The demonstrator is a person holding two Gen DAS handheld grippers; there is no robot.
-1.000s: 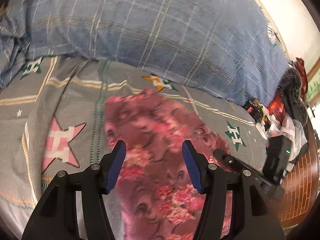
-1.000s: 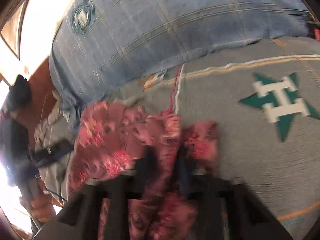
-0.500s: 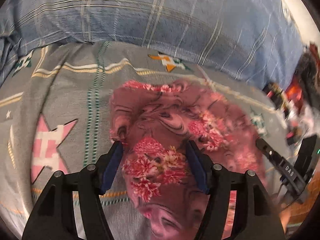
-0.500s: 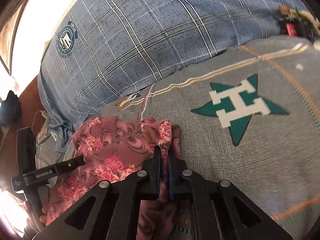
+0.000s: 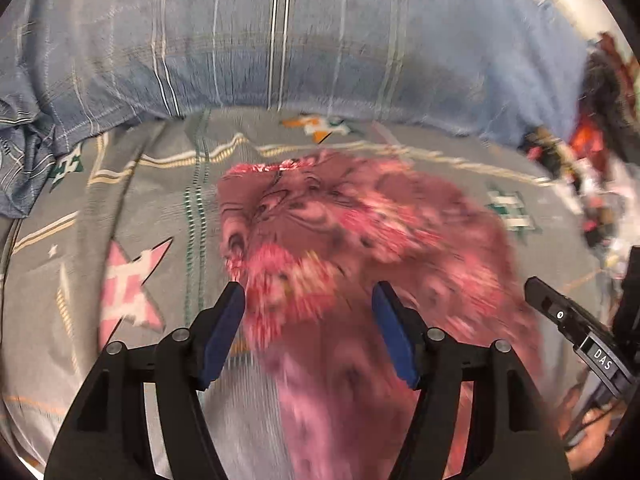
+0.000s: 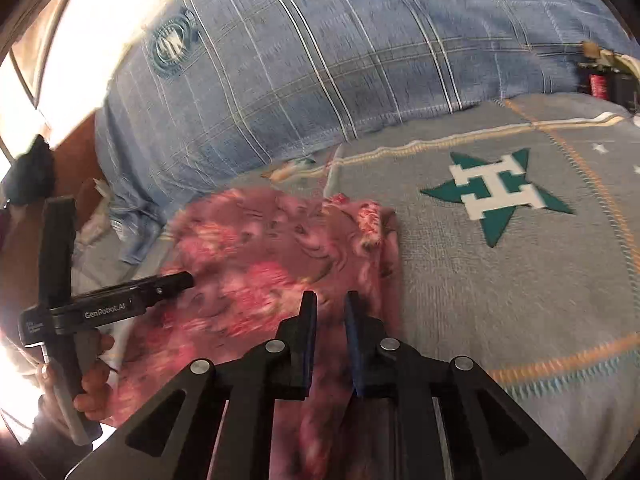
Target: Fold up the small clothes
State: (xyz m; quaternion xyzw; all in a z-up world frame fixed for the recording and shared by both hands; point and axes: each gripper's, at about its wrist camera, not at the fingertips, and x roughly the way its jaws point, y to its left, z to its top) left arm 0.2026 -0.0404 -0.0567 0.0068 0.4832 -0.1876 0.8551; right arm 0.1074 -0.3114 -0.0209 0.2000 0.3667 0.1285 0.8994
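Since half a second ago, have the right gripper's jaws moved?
Yes. The right gripper was pinched shut on the pink floral garment; now a narrow gap shows between its fingers, near the green star.

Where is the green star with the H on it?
In the right wrist view the green star is printed on the grey blanket, up to the right of the pink flowery cloth and just below the blue checked pillow.
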